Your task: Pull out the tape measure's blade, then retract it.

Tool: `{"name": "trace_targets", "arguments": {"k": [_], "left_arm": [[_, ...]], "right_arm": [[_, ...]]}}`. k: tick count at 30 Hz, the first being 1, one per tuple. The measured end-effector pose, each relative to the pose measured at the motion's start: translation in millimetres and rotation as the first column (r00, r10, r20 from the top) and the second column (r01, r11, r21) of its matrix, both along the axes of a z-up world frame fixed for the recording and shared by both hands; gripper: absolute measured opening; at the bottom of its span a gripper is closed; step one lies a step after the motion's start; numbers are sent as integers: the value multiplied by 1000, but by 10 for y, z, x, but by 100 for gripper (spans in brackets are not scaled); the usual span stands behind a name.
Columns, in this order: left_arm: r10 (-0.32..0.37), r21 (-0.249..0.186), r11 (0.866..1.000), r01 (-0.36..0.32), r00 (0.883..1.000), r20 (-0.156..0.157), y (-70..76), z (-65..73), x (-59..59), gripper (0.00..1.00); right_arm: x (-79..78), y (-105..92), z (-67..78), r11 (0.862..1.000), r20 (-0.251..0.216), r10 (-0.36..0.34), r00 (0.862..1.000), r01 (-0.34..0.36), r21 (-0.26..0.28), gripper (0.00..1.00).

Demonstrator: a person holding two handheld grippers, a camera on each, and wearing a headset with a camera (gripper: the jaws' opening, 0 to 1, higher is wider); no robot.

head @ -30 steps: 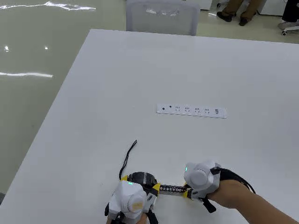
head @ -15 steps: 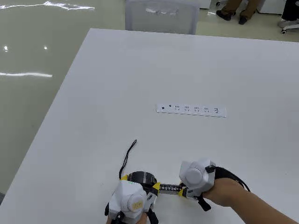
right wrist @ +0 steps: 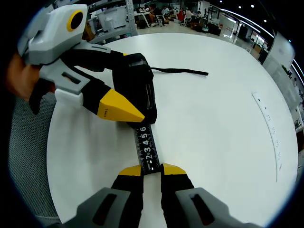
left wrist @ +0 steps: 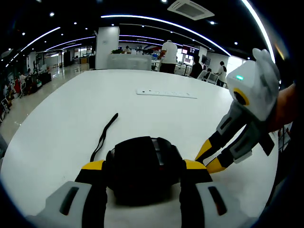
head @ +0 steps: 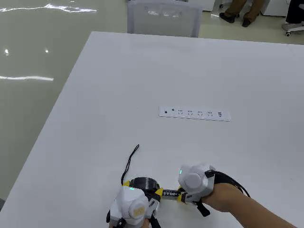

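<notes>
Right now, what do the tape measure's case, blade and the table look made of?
The case: matte black, likely plastic or rubber, since it shows little glare. The blade: thin flat dark strip with printed white numerals, probably coated steel, though the look leaves that open. The table: smooth white, faintly glossy, perhaps laminate.

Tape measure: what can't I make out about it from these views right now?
Hook of the blade: right gripper view, hidden between the jaws of the right gripper, which are clamped on it.
Sides and underside of the case: left gripper view, covered by the jaws of the left gripper.
Numbers on the blade: head view, too small to read.
Any lock on the case: head view, mostly under the left gripper's white body.
</notes>
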State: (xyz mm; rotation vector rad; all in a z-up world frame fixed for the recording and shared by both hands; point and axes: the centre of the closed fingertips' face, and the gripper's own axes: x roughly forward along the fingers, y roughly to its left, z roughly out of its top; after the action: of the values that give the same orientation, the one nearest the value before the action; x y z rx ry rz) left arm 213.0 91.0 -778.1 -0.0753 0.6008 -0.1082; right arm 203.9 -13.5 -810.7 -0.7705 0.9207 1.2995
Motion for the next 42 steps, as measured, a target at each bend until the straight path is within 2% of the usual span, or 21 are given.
{"name": "trace_targets", "arguments": {"k": [18, 23, 27, 31, 38, 42], "left_arm": [[-8, -8, 1000, 8, 1000, 7, 26, -59, 31, 57], [-5, -17, 1000, 5, 1000, 9, 19, -49, 29, 57], [-5, -26, 1000, 5, 1000, 10, 18, -26, 20, 57], [-7, -26, 1000, 7, 1000, 10, 16, -13, 10, 57], [-11, -22, 1000, 12, 1000, 11, 14, 11, 4, 57], [-7, -26, 1000, 7, 1000, 10, 4, 41, -7, 57]], "right_arm": [[29, 176, -9, 999, 2, -1, 1000, 1, 45, 12], [24, 215, 17, 998, 8, 5, 1000, -6, 56, 12], [23, 325, -26, 996, 6, -3, 1000, 2, 87, 12], [-17, 461, 20, 996, 10, 3, 1000, -4, 90, 12], [-2, 460, 23, 996, -2, 2, 1000, -1, 91, 12], [12, 502, 13, 994, -7, -5, 1000, 6, 108, 12]]}}
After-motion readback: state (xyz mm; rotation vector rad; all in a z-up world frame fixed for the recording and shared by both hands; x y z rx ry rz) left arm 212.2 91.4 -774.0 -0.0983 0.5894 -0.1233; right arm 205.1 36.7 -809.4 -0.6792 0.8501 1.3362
